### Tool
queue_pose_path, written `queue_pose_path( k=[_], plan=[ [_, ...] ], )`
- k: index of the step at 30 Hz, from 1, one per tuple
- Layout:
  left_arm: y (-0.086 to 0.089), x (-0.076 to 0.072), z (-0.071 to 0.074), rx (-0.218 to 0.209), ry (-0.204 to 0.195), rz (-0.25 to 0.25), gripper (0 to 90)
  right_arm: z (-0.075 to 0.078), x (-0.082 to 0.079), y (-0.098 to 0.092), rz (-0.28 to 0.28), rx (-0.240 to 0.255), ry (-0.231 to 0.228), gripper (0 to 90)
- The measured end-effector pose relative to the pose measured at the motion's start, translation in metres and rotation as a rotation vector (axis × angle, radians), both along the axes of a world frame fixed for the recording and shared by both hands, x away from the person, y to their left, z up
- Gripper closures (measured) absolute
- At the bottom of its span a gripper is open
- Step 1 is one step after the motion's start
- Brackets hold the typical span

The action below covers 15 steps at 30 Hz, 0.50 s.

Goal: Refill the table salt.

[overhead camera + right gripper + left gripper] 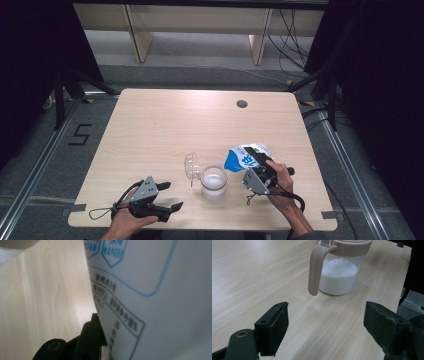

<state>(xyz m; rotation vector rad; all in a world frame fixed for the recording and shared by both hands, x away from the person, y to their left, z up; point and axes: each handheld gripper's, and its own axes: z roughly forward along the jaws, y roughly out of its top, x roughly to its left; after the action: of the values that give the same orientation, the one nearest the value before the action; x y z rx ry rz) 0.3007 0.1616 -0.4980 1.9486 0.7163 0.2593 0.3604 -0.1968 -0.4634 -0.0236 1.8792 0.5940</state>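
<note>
- Wooden surface (165,120): far and left parts bare; grey floor around.
- Jar (213,182) near front edge.
- Left gripper (167,196) fingers wide.
- Right gripper (254,161) fingers clamp pouch (240,157).

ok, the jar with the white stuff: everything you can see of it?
The jar is clear, plastic by its look, upright on the table near the front edge, roughly half full of white powder. A beige collar rings its mouth, with a beige handle hanging down one side. Its clear lid is flipped open, toward the left.
</note>
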Motion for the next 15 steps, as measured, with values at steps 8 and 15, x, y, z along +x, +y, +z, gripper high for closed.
queue_pose_path(
  k=[8, 15],
  plan=[
    [0.000, 0.001, 0.000, 0.016, -0.003, -0.010, 19.8, 0.001, 0.010, -0.026, -0.066, 0.195, 0.134, 77.6],
    [0.000, 0.001, 0.001, 0.014, -0.008, -0.015, 19.8, -0.001, 0.018, -0.045, -0.110, 0.370, 0.237, 78.0]
  ],
)
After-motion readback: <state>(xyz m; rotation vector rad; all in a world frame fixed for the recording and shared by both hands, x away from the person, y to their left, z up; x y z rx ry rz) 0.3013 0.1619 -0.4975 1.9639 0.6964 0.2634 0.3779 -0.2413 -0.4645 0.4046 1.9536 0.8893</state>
